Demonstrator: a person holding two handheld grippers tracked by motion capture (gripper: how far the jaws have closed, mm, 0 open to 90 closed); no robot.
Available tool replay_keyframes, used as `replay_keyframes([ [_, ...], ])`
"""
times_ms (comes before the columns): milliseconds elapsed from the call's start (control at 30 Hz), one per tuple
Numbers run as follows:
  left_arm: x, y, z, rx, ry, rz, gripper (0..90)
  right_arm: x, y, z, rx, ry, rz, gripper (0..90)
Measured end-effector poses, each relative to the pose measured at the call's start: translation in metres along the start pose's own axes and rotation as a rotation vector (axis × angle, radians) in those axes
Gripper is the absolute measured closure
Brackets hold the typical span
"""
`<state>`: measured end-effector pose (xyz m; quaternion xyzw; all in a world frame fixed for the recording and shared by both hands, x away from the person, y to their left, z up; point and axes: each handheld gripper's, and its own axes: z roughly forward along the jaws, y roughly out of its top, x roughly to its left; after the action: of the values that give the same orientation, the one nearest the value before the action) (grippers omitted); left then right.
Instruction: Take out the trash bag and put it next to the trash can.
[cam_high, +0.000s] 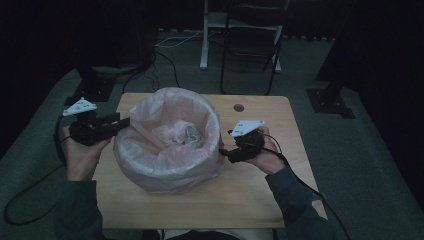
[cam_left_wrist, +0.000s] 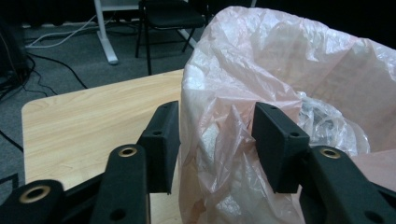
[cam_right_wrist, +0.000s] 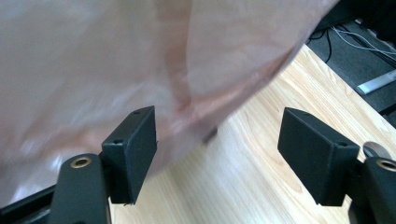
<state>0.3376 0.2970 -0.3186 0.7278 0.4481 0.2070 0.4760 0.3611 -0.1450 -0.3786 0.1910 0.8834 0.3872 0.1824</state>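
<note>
On the wooden table (cam_high: 280, 125), open hand-held grippers flank the pink-lined bin (cam_high: 167, 142).

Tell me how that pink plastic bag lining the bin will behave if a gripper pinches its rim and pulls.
The pink bag looks thin and crinkled, so it would probably bunch and stretch rather than lift stiffly. Its glossy film may slip between the left gripper fingers, which stand open around a fold. Draped loosely over the bin, it would likely peel off.

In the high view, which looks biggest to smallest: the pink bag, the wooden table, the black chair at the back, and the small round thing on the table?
1. Table
2. Pink bag
3. Chair, though it stands farther off, so it may really be bigger
4. Round thing
</note>
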Motion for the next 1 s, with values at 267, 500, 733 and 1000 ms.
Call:
replay_keyframes([
  [267,-0.001,0.002,-0.007,-0.024,-0.019,-0.014,50.1,0.003,-0.019,-0.013,0.006,0.026,-0.012,26.8],
  [500,-0.004,0.005,-0.012,-0.04,-0.026,-0.01,50.0,0.014,-0.029,-0.011,0.023,0.068,-0.048,26.0],
  [733,-0.007,0.006,-0.011,-0.044,-0.033,-0.003,49.7,0.03,-0.031,-0.004,0.014,0.089,-0.097,21.0],
  [1000,-0.009,0.007,-0.009,-0.035,-0.045,-0.004,49.4,0.042,-0.025,-0.004,-0.028,0.119,-0.136,16.1],
])
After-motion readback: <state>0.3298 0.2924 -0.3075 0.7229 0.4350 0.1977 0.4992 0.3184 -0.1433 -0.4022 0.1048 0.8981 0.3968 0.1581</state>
